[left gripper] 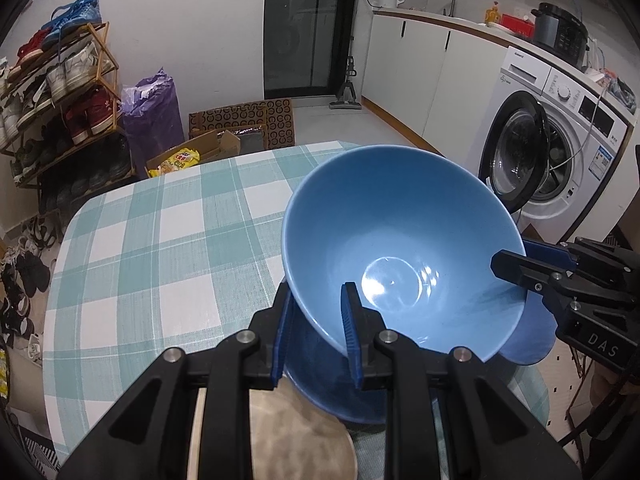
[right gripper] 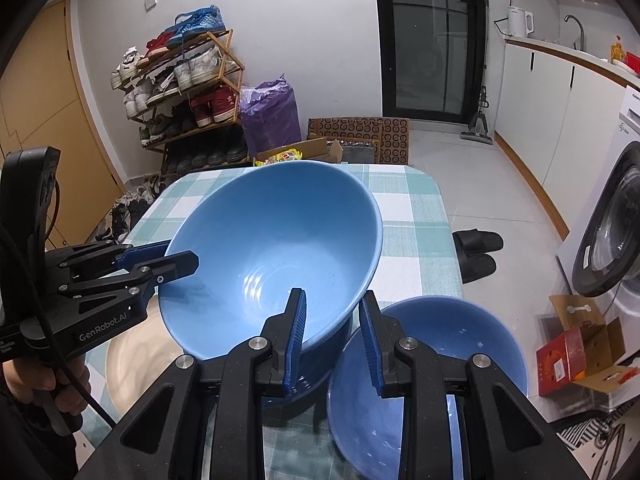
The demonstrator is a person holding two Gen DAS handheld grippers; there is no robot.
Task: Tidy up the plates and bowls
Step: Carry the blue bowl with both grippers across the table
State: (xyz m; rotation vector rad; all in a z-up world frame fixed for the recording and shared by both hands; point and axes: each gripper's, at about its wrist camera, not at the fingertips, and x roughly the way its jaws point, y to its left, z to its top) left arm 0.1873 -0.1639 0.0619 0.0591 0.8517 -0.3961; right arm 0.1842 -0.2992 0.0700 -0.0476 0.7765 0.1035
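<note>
Left wrist view first: my left gripper point(left gripper: 316, 336) is pinched tight on the near rim of the big blue bowl point(left gripper: 400, 240), one pad inside the wall and one outside, and my right gripper point(left gripper: 516, 264) nips the rim on the far right side. The bowl hangs tilted above a blue dish point(left gripper: 332, 396) near the table's point(left gripper: 140, 248) front edge, beside a beige plate point(left gripper: 296, 436); whether it touches the dish underneath I cannot quite tell. It looks glazed, hard and slick, probably heavy for its size and liable to chip, so I judge a rim hold at two well-separated points the sensible one, with a gentle set-down. Right wrist view shows a second blue bowl point(right gripper: 472, 344) resting toward the table's right edge, just beside my fingers. Readable writing: "GenRobot.AI" on my left tool's body point(right gripper: 102, 330), "DAS" on my right one point(left gripper: 600, 346); the washing machine point(left gripper: 560, 152) labels are too small to read.
</note>
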